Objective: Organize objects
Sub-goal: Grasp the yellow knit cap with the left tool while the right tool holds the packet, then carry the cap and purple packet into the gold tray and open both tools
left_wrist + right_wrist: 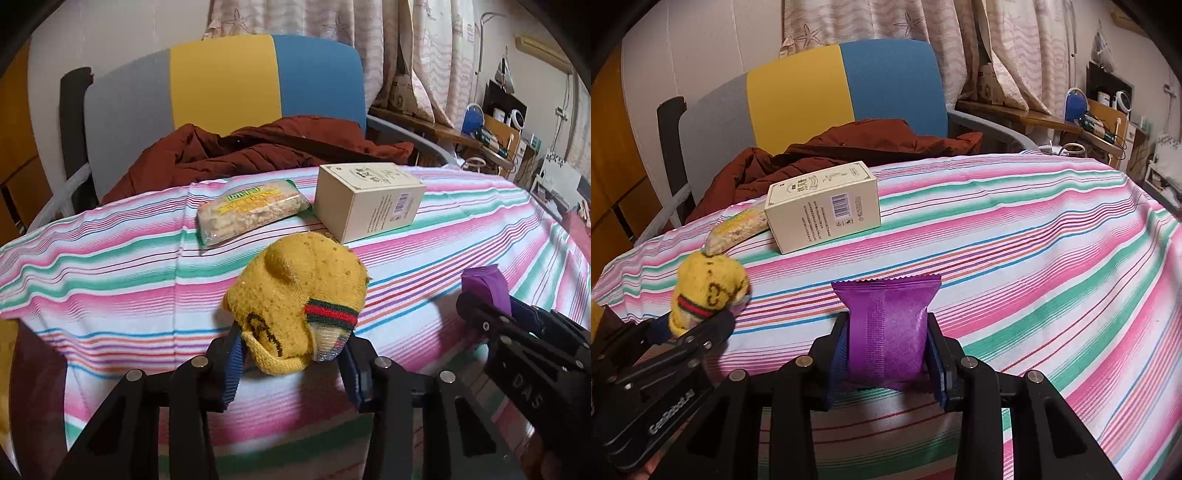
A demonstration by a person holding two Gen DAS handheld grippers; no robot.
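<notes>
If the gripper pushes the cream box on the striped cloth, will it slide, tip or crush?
The cream box lies on a broad side, so it would probably slide, not tip. The striped cloth may bunch ahead of it. It looks like thin cardboard, so likely light, and a hard squeeze might dent it.

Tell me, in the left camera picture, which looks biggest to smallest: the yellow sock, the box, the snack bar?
1. Yellow sock, though it's nearest the camera.
2. Box.
3. Snack bar, close to the box.
</notes>
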